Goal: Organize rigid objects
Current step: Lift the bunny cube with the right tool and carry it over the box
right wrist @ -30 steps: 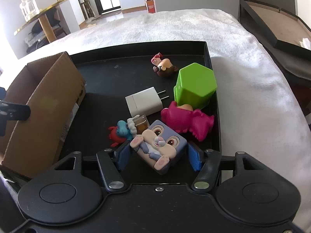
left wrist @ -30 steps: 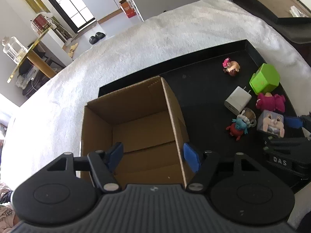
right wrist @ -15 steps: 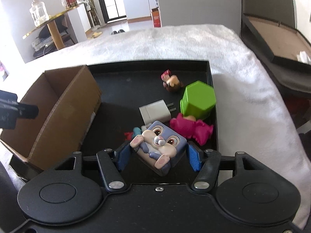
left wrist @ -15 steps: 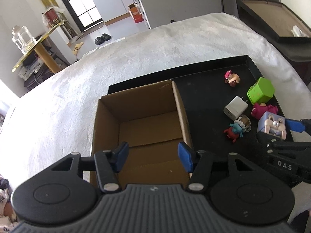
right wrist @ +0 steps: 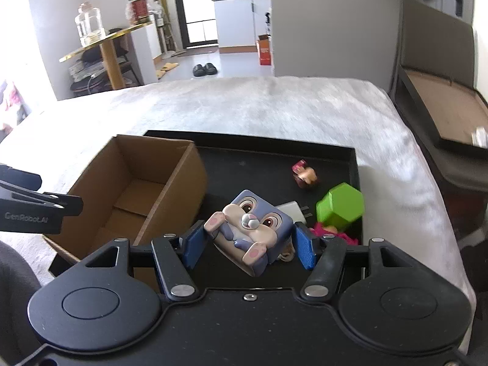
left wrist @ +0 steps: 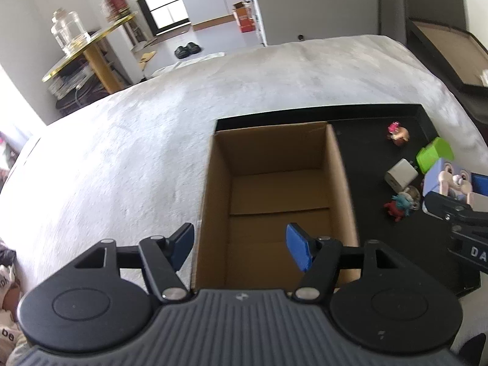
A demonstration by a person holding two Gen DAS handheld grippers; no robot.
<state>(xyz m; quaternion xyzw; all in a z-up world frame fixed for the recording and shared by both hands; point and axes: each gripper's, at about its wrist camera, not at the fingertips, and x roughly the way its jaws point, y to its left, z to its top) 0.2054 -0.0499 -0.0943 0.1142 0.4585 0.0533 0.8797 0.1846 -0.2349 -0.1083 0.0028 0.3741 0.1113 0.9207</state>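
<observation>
Lifted bunny cube [right wrist: 250,228] hides charger [right wrist: 291,210].

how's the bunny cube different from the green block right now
The bunny cube is blue-grey with a rabbit face; the green block is plain bright green. The bunny cube is held between the right gripper fingers above the tray; the green block lies tilted on the tray, ungripped. Both are blocky, rigid toys.

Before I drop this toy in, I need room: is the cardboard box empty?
Empty as far as visible: the left wrist view shows only bare floor flaps inside the cardboard box.
</observation>
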